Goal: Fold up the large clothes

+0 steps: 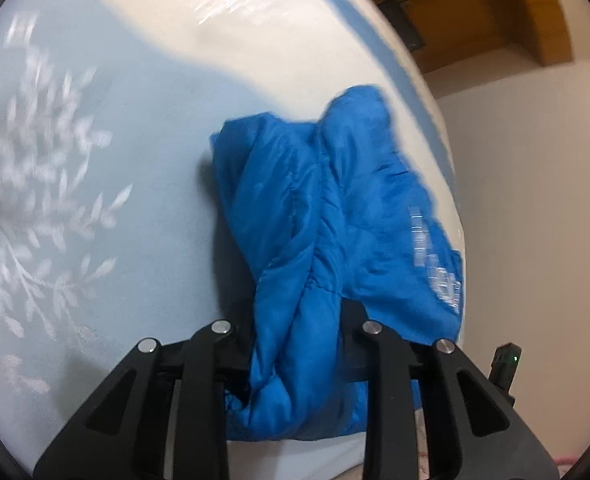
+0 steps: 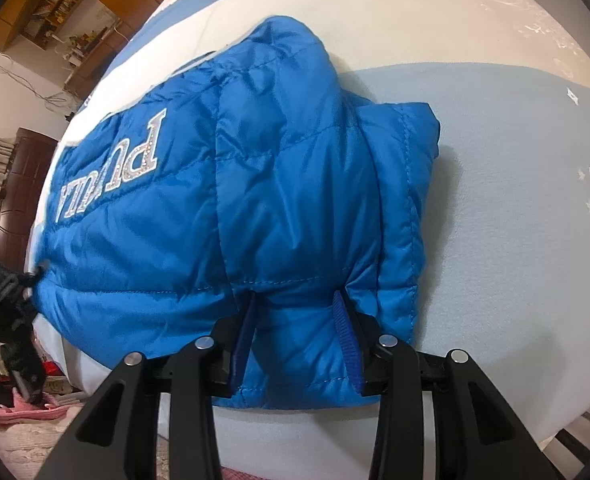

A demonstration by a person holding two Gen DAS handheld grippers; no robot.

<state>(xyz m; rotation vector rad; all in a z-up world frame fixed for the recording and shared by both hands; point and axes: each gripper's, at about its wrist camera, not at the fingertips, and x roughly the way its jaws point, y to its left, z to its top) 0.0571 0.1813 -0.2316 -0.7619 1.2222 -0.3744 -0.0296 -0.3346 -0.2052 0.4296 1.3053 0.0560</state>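
In the left wrist view, at six o'clock, the left claw (image 1: 295, 344) is seen with a thick twisted roll of the blue puffer jacket (image 1: 315, 220) between its fingers; the jaws stand fairly wide apart and the fabric fills the gap, so a hold on the jacket is judged likely, though the fingertips themselves are hidden by cloth. In the right wrist view, also at six o'clock, the right claw (image 2: 295, 336) is set on the near hem of the same jacket (image 2: 255, 184), the blue-padded fingers (image 2: 345, 332) pressed into the quilting on either side of a bunched fold; the jaws are partly open around that bulk and appear to grip it.

Further out, toward twelve o'clock, the jacket is shown lying on the bed (image 2: 515, 160), gathered into a compact bundle with layers stacked over one another. The silver lettering (image 2: 111, 160) is visible on the upper face at about nine o'clock in the right view. Beyond it the pale blue patterned bedspread (image 1: 75, 180) extends away, and furniture is glimpsed at the far edges.

The folding is judged to be well advanced: the garment is already doubled over into a small packet. What appears left is a final fold or a tidying, since the left side is still twisted and uneven, followed by release of both claws
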